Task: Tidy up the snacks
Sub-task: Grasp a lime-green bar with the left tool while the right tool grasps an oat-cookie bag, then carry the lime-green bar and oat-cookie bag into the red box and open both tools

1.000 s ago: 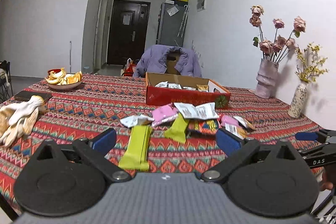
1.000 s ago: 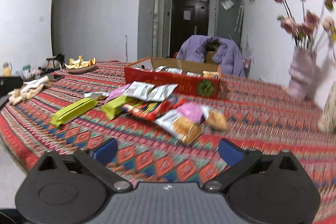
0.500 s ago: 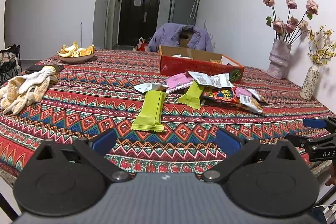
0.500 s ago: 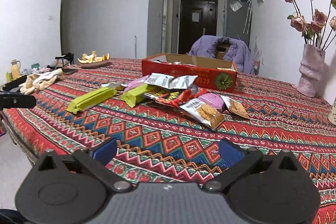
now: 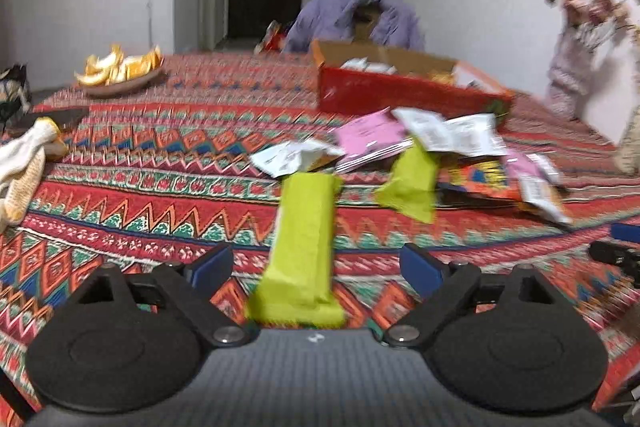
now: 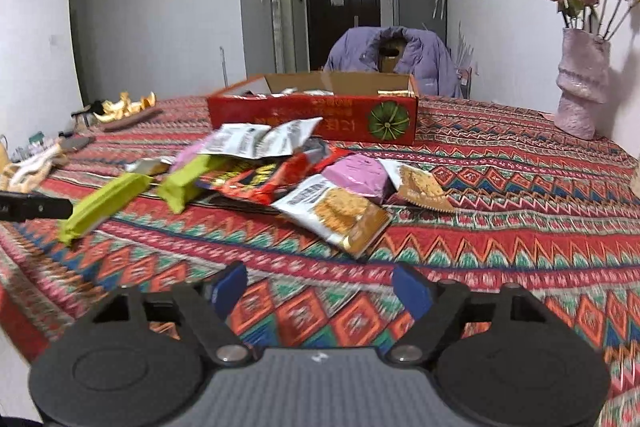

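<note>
As both closed in: narrower gripper (image 6: 320,291) gaps

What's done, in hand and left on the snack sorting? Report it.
Done: a few packets already lie in the red box. In hand: nothing held; the left gripper, jaws just closing, straddles the near green bar without pinching it. The right gripper, also closing, is empty over the tablecloth. Left: the whole snack pile.
</note>
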`<state>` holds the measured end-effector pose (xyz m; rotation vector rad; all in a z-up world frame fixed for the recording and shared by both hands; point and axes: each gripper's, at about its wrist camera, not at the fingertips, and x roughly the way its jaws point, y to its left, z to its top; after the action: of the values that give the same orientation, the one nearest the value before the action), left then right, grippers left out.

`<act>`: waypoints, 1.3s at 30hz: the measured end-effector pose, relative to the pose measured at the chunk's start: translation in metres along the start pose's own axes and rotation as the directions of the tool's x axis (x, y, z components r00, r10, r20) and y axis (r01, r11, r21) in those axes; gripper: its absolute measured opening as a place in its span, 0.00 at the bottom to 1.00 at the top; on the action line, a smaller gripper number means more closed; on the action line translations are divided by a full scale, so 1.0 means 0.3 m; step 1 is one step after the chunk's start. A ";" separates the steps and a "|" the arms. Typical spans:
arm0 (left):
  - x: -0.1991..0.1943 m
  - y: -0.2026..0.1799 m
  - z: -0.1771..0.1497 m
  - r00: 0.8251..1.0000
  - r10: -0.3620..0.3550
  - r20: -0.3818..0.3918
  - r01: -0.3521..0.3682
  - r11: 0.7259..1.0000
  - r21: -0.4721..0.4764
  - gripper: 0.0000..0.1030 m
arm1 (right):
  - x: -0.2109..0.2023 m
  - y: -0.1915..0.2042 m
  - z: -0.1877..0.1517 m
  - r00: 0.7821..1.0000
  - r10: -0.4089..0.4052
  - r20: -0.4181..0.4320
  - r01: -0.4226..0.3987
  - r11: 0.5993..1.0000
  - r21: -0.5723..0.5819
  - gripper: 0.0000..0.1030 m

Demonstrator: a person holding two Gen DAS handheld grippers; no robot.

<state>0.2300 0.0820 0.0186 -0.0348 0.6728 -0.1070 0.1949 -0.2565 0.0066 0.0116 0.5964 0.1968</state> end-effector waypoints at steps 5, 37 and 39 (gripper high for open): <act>0.115 0.026 0.047 0.998 -0.011 -0.055 0.010 1.000 -0.008 0.77 | 0.120 -0.021 0.064 1.000 -0.006 -0.017 0.005 0.995 -0.102 0.72; -0.069 -0.191 0.031 0.989 -0.143 -0.035 0.144 0.989 0.027 0.32 | -0.085 -0.006 -0.066 0.996 0.059 -0.063 -0.064 0.995 -0.078 0.49; -0.079 -0.194 0.028 0.988 -0.153 -0.034 0.154 0.988 0.028 0.32 | -0.101 -0.011 -0.069 0.997 0.054 -0.049 -0.058 0.996 -0.068 0.49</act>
<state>0.2117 0.0269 0.0437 -0.0553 0.7001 -0.2669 0.1595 -0.2665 0.0059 -0.0440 0.6366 0.2729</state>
